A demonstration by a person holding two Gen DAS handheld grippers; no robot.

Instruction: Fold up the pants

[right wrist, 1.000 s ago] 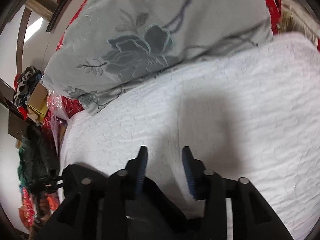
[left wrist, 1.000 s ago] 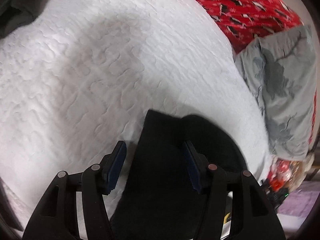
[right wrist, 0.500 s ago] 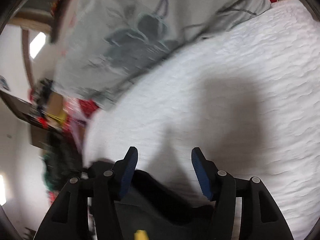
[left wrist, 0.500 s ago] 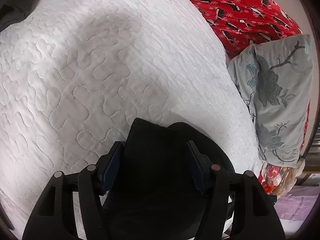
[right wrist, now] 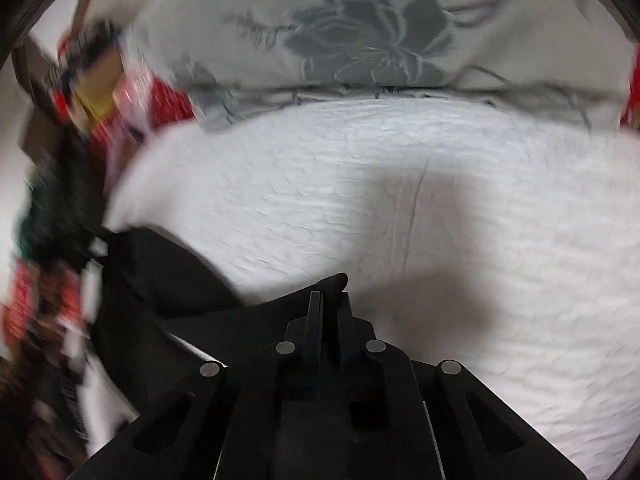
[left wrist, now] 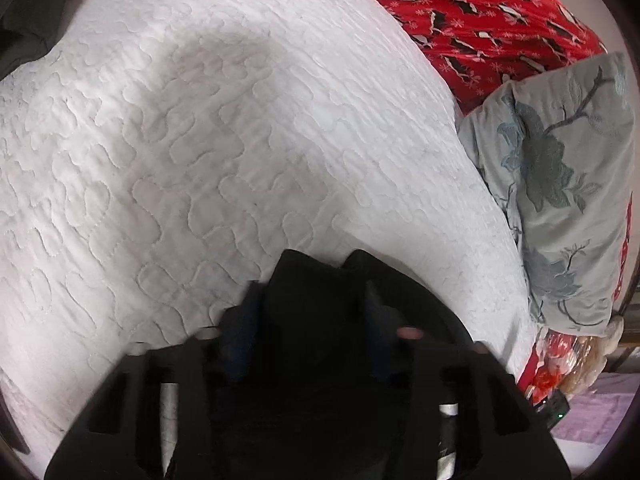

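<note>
The black pants lie on a white quilted bedcover at the bottom of the left wrist view. My left gripper points steeply down over them; its jaws are closing, and a bunched fold of the fabric fills the gap between the blue pads. In the right wrist view the pants spread to the lower left. There my right gripper is shut, with a thin tip of black fabric poking out past its fingertips. The rest of the pants is hidden under both grippers.
A grey floral pillow lies at the quilt's right edge and fills the top of the right wrist view. A red patterned blanket lies behind it. Dark cloth sits at the upper left. Blurred clutter stands beside the bed.
Both grippers have narrowed from open. The left one now pinches a fold of the pants. The right one rolled, shifted sideways and shut on an edge of the fabric.
</note>
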